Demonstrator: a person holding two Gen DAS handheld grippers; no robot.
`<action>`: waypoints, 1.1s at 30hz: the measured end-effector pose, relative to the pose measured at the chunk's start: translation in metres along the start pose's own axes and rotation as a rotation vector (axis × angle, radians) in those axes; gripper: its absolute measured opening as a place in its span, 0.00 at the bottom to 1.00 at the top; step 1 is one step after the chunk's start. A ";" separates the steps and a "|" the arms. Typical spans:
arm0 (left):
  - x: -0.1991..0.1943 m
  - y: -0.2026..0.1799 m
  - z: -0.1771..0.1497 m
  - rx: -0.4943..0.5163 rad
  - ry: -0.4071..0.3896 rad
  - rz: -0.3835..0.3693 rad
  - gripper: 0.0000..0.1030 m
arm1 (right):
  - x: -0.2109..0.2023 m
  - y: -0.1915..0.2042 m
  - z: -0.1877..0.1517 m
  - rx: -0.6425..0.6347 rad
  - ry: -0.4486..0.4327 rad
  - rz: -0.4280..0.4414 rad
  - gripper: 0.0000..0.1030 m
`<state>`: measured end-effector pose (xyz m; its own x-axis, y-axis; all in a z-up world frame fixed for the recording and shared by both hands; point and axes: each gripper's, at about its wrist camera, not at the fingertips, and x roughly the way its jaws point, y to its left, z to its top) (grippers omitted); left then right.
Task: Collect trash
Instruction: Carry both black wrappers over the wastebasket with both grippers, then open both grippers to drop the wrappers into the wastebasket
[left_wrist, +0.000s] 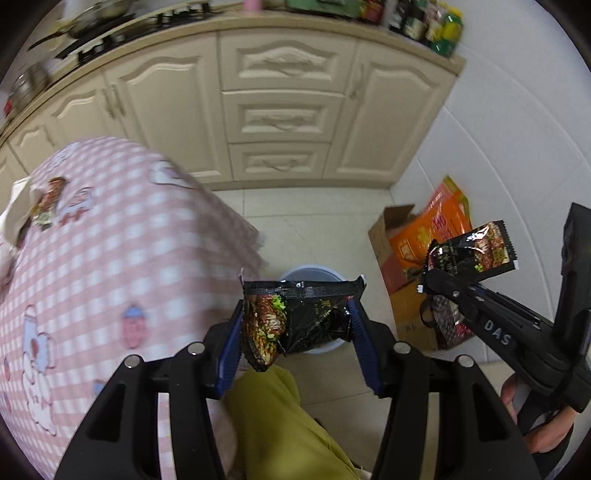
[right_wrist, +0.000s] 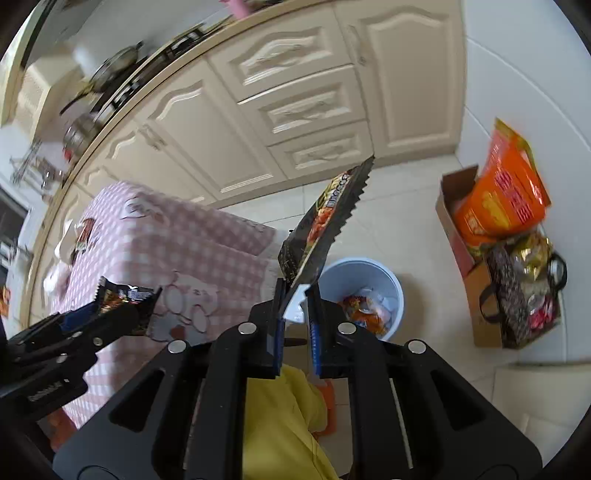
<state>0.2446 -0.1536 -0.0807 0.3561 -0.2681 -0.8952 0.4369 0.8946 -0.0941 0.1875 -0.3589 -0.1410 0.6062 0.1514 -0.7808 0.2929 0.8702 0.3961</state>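
My left gripper (left_wrist: 299, 314) is shut on a crumpled black noodle wrapper (left_wrist: 295, 317), held above a pale blue trash bin (left_wrist: 308, 271) on the floor. My right gripper (right_wrist: 295, 295) is shut on a flat black snack packet (right_wrist: 325, 221) that sticks up from its jaws, just left of the trash bin (right_wrist: 391, 284). The bin holds orange and white wrappers. In the left wrist view the right gripper (left_wrist: 430, 282) appears at the right with its packet (left_wrist: 476, 251). In the right wrist view the left gripper (right_wrist: 122, 306) shows at the left with its wrapper (right_wrist: 125, 293).
A table with a pink checked cloth (left_wrist: 92, 277) lies to the left, with a wrapper (left_wrist: 48, 203) and white scraps on it. Cream kitchen cabinets (left_wrist: 280, 110) stand behind. A cardboard box with orange bags (right_wrist: 495, 206) sits by the white wall. A person's yellow-green garment (left_wrist: 288, 424) hangs below.
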 end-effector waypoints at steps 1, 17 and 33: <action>0.007 -0.008 0.000 0.014 0.015 -0.001 0.52 | 0.000 -0.009 -0.002 0.013 0.001 -0.002 0.12; 0.062 -0.080 0.015 0.132 0.084 0.029 0.64 | 0.002 -0.091 -0.021 0.169 0.056 -0.028 0.12; 0.020 -0.026 0.017 0.057 0.005 0.084 0.73 | 0.035 -0.025 -0.007 0.042 0.152 0.006 0.20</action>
<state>0.2543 -0.1879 -0.0891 0.3899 -0.1910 -0.9008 0.4523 0.8918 0.0067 0.1962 -0.3726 -0.1812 0.4904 0.2281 -0.8411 0.3219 0.8495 0.4181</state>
